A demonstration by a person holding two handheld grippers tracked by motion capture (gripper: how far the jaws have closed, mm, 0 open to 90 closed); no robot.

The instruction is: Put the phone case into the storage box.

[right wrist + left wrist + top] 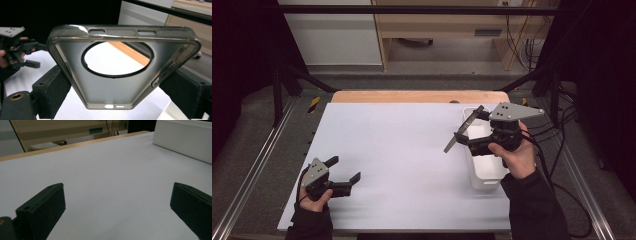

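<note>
A smoky translucent phone case with a large round cutout hangs in the air above the left rim of a white bin. My right gripper is shut on the case, one jaw on each long side. In the right gripper view the case sits crosswise between the pads of that gripper, open side up. My left gripper rests low at the table's front left, open, with nothing between its jaws.
A white sheet covers the table, with a wooden edge at the back. The white bin stands at the right side. Dark frame rails run along both sides, and cables trail at the right.
</note>
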